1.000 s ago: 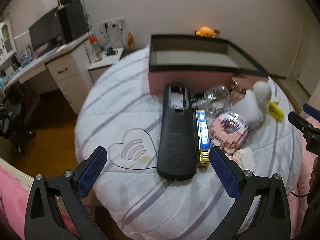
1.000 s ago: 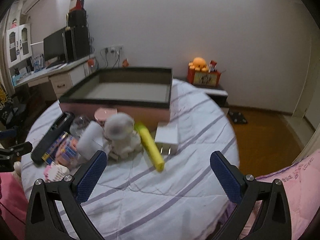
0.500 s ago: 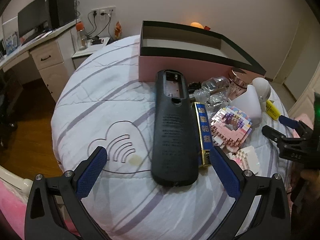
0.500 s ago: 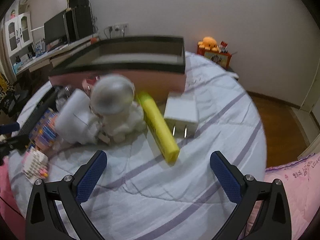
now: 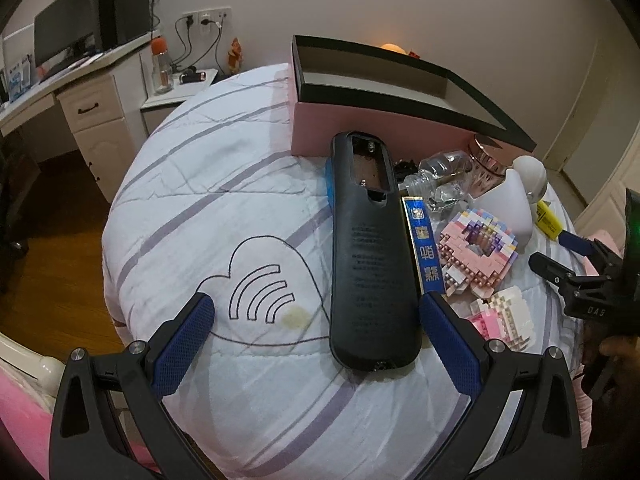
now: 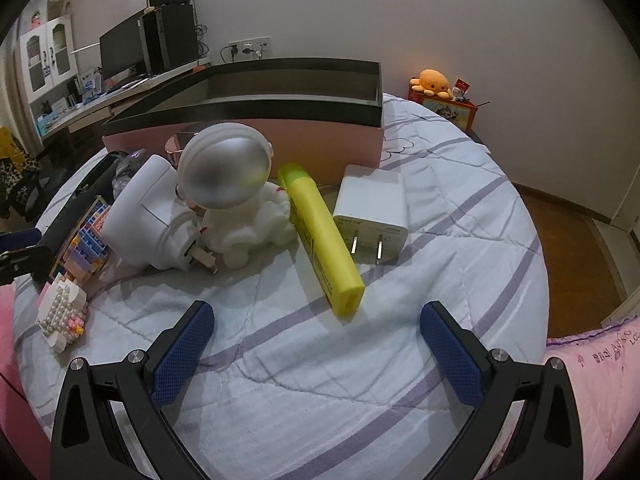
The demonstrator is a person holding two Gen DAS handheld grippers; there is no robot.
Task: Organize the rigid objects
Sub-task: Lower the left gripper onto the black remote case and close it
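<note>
A white quilt (image 5: pixel 224 184) with purple stripes and a stitched heart outline (image 5: pixel 260 280) covers the bed; a yellowish stain (image 5: pixel 295 317) sits on the heart's lower edge. At the left stands a white desk (image 5: pixel 96 96) with drawers, carrying a dark monitor (image 5: pixel 66 40) and a black tower (image 5: pixel 124 8). A bottle with an orange cap (image 5: pixel 161 66) stands on a low cabinet beneath wall sockets (image 5: pixel 206 20). An orange octopus plush (image 6: pixel 434 80) rests on a red box (image 6: pixel 450 106) by the wall. Brown wood floor (image 6: pixel 568 240) lies beyond the bed

The right gripper (image 5: pixel 592 276) body reads "DAS"; the blue-gold box (image 5: pixel 425 249) bears illegible characters.
</note>
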